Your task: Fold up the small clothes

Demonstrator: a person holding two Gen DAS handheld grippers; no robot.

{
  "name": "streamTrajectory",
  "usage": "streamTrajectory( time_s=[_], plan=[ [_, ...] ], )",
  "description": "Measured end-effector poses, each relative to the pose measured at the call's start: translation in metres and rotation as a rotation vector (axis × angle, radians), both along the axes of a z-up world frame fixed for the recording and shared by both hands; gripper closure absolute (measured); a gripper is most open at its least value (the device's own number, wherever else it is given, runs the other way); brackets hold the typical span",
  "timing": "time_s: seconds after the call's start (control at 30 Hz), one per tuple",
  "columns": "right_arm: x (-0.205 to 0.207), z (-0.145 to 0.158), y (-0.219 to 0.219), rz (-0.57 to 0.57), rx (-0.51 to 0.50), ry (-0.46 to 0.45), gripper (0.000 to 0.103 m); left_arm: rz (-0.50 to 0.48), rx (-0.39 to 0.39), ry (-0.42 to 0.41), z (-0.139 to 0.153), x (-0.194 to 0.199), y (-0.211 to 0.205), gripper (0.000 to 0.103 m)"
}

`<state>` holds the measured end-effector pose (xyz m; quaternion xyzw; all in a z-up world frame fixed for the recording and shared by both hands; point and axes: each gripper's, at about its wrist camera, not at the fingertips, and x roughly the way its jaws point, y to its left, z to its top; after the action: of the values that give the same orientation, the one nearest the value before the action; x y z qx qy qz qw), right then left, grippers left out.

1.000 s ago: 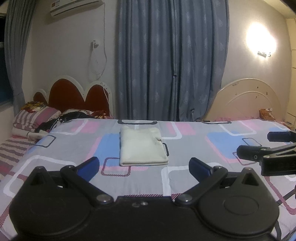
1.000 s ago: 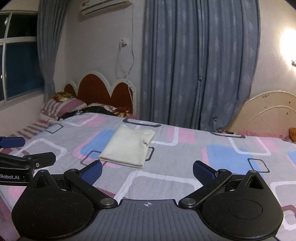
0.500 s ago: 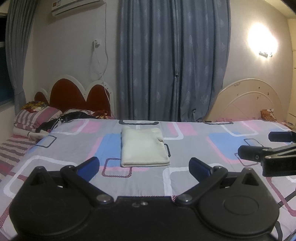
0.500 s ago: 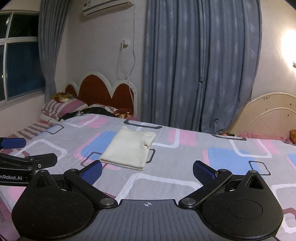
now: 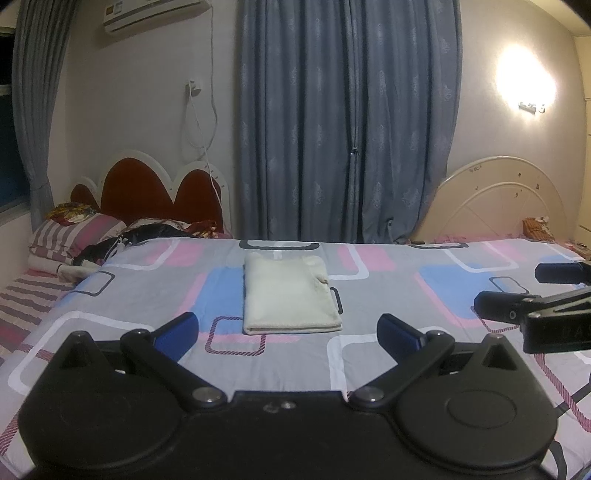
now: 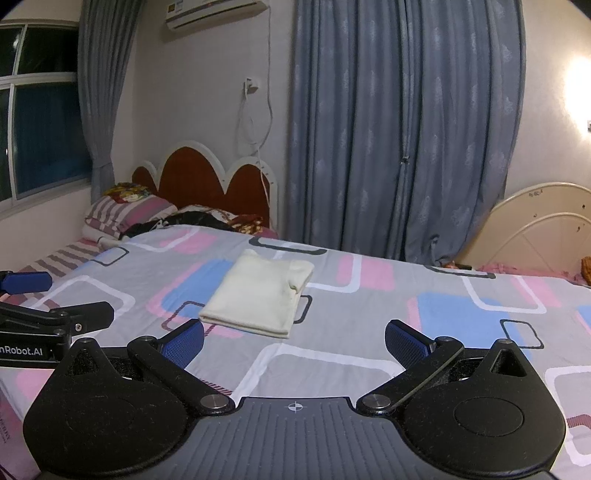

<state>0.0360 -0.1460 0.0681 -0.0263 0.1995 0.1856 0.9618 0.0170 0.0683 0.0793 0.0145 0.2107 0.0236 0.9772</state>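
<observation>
Where the patterned bedsheet (image 5: 388,295) is spread flat, one cream garment (image 5: 290,295) is seen, folded into a neat rectangle and laid toward the far side of the bed, with a small bunched corner at its far right edge. In the right wrist view the same folded garment (image 6: 260,295) is found left of centre, lying across a blue and a pink block of the sheet's print.

Two grippers are counted. The left gripper (image 5: 287,328) is held above the near part of the bed with its two blue-padded fingers (image 5: 177,328) spread wide; nothing is held between them, and the garment is well apart from them. The right gripper (image 6: 293,341) is likewise held with its jaws wide apart and empty, its blue pads (image 6: 404,341) clear of the cloth. Each gripper is caught at the edge of the other's view: the right gripper (image 5: 535,295) at the right, the left gripper (image 6: 51,299) at the left.

Two headboards are seen: one red scalloped headboard (image 5: 155,184) and one cream arched headboard (image 5: 498,199). One striped pillow (image 5: 74,236) is stacked at the left, one air conditioner (image 5: 147,14) is mounted high, and one wall lamp (image 5: 526,81) is lit. Grey-blue curtains (image 5: 347,122) are hung behind the bed.
</observation>
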Motion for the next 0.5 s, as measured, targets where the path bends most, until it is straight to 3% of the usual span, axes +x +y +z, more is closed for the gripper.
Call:
streamTrajectory(
  time_s=[0.5],
  plan=[
    [0.0016,-0.0011,-0.0048,0.008,-0.004,0.002,0.000,-0.005,0.006,-0.001,0.0014,0.0026,0.0010,0.000]
  ],
)
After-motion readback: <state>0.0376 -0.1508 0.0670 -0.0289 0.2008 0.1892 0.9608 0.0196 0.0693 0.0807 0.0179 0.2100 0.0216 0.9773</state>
